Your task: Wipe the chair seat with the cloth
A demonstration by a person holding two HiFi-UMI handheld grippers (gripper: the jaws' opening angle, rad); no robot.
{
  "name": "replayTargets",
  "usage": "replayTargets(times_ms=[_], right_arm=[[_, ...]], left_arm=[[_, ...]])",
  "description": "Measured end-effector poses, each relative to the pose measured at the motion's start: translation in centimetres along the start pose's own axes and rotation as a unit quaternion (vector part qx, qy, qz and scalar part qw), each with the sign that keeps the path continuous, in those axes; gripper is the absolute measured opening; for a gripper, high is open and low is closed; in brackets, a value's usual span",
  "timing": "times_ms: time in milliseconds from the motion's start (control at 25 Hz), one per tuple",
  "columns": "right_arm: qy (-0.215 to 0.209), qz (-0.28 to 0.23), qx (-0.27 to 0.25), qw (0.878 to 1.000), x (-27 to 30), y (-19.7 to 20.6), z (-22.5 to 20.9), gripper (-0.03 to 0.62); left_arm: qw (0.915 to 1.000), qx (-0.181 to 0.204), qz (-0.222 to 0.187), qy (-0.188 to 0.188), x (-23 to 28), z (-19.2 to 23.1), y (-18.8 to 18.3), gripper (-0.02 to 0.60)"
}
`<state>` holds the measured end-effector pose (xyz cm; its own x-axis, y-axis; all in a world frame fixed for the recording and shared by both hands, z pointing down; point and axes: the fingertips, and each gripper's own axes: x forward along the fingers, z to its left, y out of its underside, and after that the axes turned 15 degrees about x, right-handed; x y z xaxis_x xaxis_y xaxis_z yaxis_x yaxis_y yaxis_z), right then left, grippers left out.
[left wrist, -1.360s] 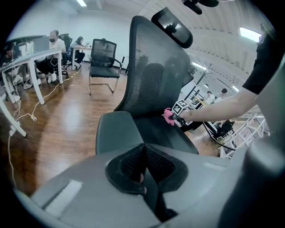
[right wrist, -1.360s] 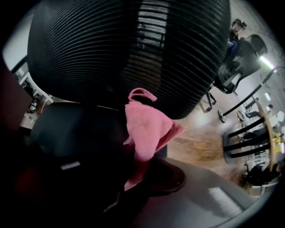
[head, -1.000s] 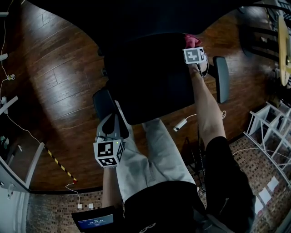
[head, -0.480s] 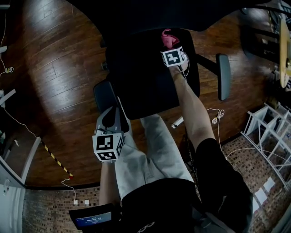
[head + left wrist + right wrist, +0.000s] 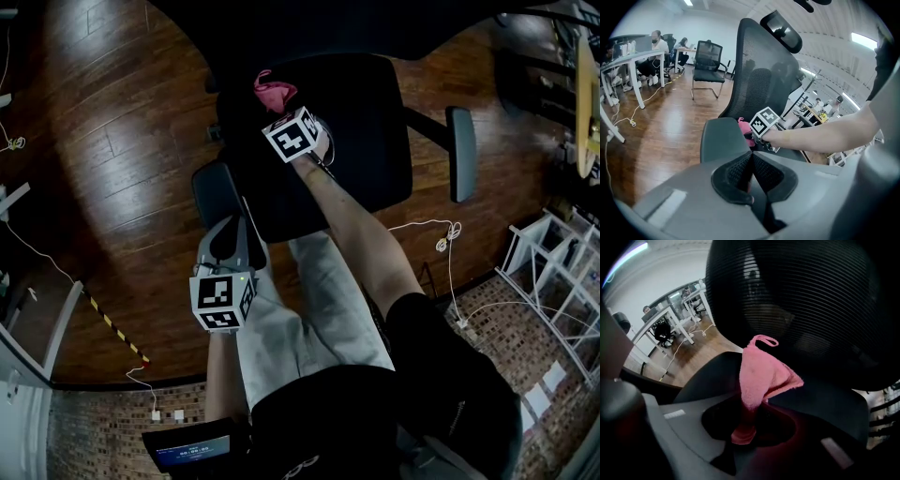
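Cloth: pink, bunched, with a small loop at its top; pinched at its lower end in the right gripper; seen from the head view at the seat's rear left corner, close under the backrest. Contact with the seat cannot be confirmed.
Floor: dark wood planks at the left; a yellow-and-black striped strip is noted at lower left.
Left gripper: jaws pressed together, pads meeting, nothing held; it is positioned just before the near end of the left armrest, apart from the seat.
Chair seat: black, broad, at the middle of the head view; the person's pale trouser leg is seen against its front edge.
Right gripper: jaws clamped on the cloth; it is reached over the seat's left half on an outstretched bare arm, its marker cube uppermost.
Backrest: black mesh, upright, filling the right gripper view behind the cloth.
Right armrest: dark pad, set off from the seat's right edge.
White cable: trailed across the floor right of the arm.
White rack: at the far right edge.
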<state>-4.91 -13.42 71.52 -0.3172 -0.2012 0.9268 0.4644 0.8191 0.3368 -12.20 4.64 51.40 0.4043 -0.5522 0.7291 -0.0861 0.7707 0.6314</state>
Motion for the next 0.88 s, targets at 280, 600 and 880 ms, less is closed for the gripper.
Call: replayTargets(times_ms=[280, 600, 880], right_arm=[[-0.088, -0.018, -0.019, 0.996, -0.7, -0.1, 8.1, 0.063], [-0.184, -0.017, -0.022, 0.983, -1.5, 0.3, 13.0, 0.063], [-0.144, -0.008, 0.008, 0.99, -1.1, 2.1, 5.6, 0.063]], left_arm=[[1.0, 0.002, -0.002, -0.003, -0.1, 0.1, 0.1, -0.006], [1.0, -0.005, 0.005, -0.001, 0.1, 0.4, 0.1, -0.006], [0.9999, 0.001, 0.008, -0.012, 0.1, 0.5, 0.1, -0.006]])
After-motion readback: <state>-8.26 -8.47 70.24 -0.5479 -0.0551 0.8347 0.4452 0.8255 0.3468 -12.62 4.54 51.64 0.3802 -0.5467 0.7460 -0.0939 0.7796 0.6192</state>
